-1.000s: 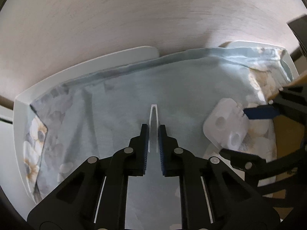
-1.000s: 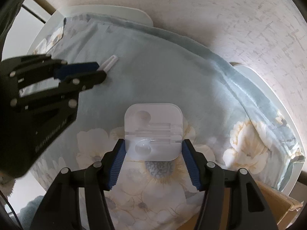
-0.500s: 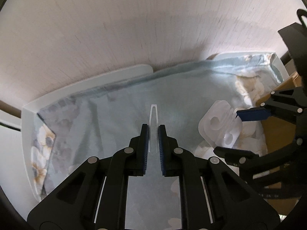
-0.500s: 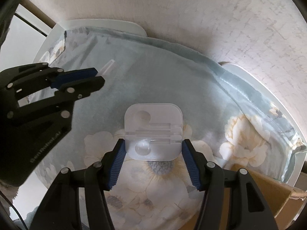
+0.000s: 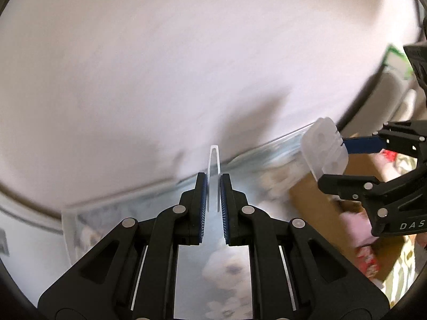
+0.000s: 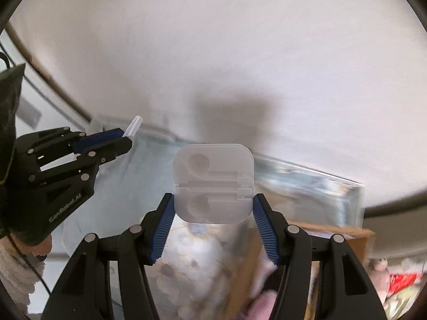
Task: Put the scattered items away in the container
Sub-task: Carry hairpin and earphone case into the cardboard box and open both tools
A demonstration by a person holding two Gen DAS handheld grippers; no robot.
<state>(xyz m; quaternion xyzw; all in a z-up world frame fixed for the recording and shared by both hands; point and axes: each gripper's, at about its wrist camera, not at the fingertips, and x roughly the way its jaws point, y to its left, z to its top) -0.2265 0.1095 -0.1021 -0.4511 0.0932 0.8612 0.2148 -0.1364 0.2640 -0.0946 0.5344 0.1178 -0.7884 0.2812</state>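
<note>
**Now carrying both finds toward the box**

My right gripper [image 6: 212, 222] clamps the frosted square case [image 6: 212, 183]; my left gripper [image 5: 213, 208] pinches the thin clear clip [image 5: 214, 170], both aloft. Next, I judge: lower into the cardboard box [image 5: 317, 202], release.

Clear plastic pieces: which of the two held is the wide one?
The square clear case, gripped across its width by the right gripper. The left gripper pinches a thin U-shaped clear clip instead.

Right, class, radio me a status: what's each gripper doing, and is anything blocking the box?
Left gripper shut on thin clear clip. Right gripper shut on translucent square case. Cardboard box below right, nothing in the way.
</note>
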